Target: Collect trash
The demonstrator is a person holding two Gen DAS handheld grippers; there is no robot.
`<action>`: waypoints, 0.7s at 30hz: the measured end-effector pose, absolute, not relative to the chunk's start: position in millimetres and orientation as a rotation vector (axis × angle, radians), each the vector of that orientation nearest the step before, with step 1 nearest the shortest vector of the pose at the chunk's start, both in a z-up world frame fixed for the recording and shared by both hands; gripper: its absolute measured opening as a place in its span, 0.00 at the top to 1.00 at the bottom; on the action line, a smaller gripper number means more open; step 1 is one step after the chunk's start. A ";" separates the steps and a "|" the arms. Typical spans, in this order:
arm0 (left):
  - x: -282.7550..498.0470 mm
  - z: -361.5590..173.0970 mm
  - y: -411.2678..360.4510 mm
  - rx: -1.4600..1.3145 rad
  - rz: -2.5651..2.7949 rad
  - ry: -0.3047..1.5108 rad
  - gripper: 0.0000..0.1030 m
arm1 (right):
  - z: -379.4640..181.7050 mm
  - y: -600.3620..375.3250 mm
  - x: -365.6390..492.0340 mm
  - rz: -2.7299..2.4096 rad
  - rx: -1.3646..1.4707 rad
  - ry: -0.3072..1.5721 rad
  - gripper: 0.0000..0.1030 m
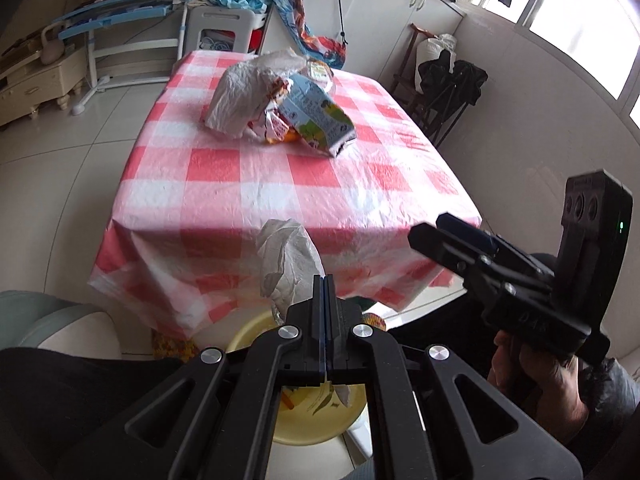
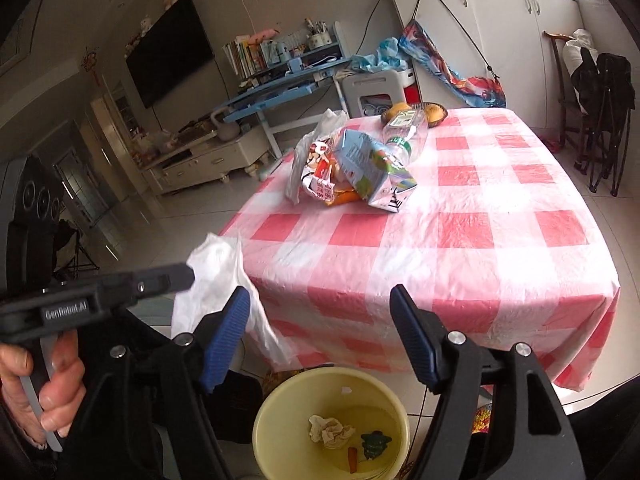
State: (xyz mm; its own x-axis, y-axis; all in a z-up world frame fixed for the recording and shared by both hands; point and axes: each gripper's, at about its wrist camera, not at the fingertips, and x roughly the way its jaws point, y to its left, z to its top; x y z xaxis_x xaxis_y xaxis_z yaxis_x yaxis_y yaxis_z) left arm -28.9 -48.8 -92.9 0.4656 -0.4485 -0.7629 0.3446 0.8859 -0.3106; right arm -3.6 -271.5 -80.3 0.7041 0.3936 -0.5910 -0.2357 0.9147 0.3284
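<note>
Left wrist view, left gripper: the left gripper [image 1: 325,280] is clamped tight on a crumpled white bag [image 1: 286,258], which sticks up past the fingertips; it points steeply down over the yellow bin [image 1: 256,330] on the floor, at the near edge of the table [image 1: 248,184]
Left wrist view, right gripper: the right gripper [image 1: 430,230] comes in from the right, gripped from below by a hand [image 1: 532,376]; nothing is seen between its fingers
Left wrist view, remaining trash: a pile of wrappers and a carton [image 1: 280,102] sits toward the far end of the table, well apart from both grippers

Right wrist view, right gripper: the right gripper [image 2: 320,312] has its jaws spread wide and empty; it tilts down above the yellow bin [image 2: 280,408], which already holds a tissue wad [image 2: 330,430] and small scraps
Right wrist view, left gripper: the left gripper [image 2: 188,274] enters from the left with the white bag [image 2: 216,280] hanging from it, left of the bin mouth
Right wrist view, hand pose: a hand [image 2: 40,392] squeezes the left gripper's trigger

Risk: the light, billowy bag hangs nearer the bin's left rim than its middle; let go here, it may catch the rim or drift to the floor
Risk, second: the two grippers stand near each other over the bin; they could knock together
</note>
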 end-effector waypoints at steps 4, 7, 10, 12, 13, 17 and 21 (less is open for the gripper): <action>-38.8 -104.5 -63.2 -0.048 -0.519 1.036 0.99 | -81.9 -276.7 -3.2 0.345 0.261 0.711 0.31; -41.1 -112.6 -73.1 0.001 -0.546 1.080 0.99 | -82.9 -277.9 -1.9 0.342 0.273 0.717 0.31; -41.8 -118.6 -78.6 0.036 -0.553 1.109 0.98 | -83.3 -278.4 -5.2 0.341 0.271 0.721 0.31; -41.5 -119.6 -78.5 0.034 -0.552 1.113 0.91 | -83.6 -279.1 -6.1 0.338 0.272 0.722 0.29; -40.3 -119.3 -77.2 0.027 -0.546 1.113 0.88 | -84.5 -279.5 -6.6 0.336 0.274 0.725 0.29; -36.7 -114.2 -70.2 -0.018 -0.524 1.091 0.71 | -87.7 -281.8 -6.0 0.331 0.285 0.737 0.28; -32.5 -107.5 -60.2 -0.069 -0.474 1.038 0.55 | -89.4 -283.8 -5.5 0.327 0.293 0.744 0.28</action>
State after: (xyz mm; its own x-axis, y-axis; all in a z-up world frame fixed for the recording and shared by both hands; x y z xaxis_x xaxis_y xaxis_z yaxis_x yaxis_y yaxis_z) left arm -32.5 -60.2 -107.5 0.4168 -0.4095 -0.8115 0.3456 0.8971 -0.2751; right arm -5.5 -283.8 -89.4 0.6895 0.3905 -0.6100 -0.1858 0.9094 0.3722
